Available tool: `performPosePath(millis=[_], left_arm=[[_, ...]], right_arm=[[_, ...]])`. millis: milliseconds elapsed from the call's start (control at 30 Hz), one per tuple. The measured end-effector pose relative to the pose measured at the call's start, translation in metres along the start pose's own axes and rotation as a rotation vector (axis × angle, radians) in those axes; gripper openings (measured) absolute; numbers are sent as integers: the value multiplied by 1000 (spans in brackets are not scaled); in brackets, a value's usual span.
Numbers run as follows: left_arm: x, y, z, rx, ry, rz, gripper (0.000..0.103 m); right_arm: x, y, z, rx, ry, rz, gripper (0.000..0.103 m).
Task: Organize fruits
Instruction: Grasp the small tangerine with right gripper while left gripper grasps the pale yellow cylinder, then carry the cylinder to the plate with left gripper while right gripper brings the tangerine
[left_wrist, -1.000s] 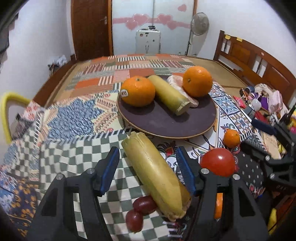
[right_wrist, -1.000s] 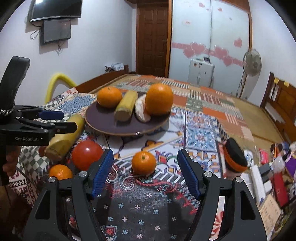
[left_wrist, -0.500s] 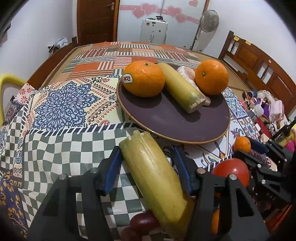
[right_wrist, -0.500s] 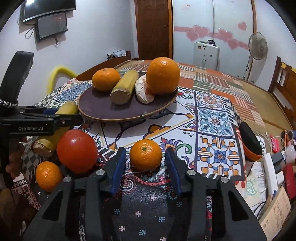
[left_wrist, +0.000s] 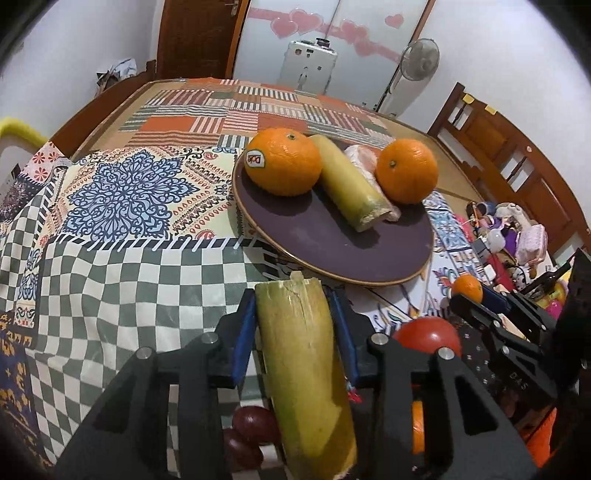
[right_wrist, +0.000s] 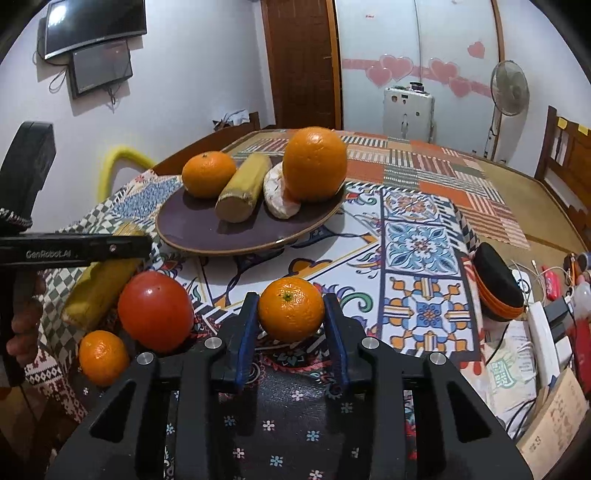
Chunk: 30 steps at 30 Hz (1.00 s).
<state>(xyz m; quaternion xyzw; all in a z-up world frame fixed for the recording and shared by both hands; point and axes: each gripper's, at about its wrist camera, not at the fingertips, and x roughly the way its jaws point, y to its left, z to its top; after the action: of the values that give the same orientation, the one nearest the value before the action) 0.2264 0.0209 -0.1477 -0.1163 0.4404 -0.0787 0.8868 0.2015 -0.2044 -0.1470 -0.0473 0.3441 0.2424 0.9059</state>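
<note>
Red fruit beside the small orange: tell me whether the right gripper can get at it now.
Probably not yet: the right gripper is shut on the small orange. The red fruit sits uncovered just to its left.

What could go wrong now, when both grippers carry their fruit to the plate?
1. The left gripper clamps the long yellow stalk close to one end, so it may pivot or slip out.
2. The right gripper pinches the round small orange, which could roll away if squeezed off-center.
3. The plate already holds four pieces crowded at its far side; a bump may push the large orange over the rim.
</note>
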Motion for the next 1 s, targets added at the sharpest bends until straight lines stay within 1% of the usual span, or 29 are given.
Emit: performPosePath(millis=[133,333,500,733,933,1000], left_arm=[[-20,-4,-3,10,-35,-24,38],[-53,-15,-9,70,-104,-41,37],[-77,-25,-5,111,-171,-40,37],[-87,-30,12,114,-227,-30,37],[-88,-36,31,152,-284,16,37],[-85,-36,36,156,-289,30,37]], right_arm=[[-7,0,4,4,-25,-2,32],[-18,0,13,2,-70,1,32],[-24,1,21,-6,-105,4,32],[-26,3,32,-15,-141,10,32],[-20,6,40,-16,-154,21,32],[-17,8,42,-19,-156,25,32]])
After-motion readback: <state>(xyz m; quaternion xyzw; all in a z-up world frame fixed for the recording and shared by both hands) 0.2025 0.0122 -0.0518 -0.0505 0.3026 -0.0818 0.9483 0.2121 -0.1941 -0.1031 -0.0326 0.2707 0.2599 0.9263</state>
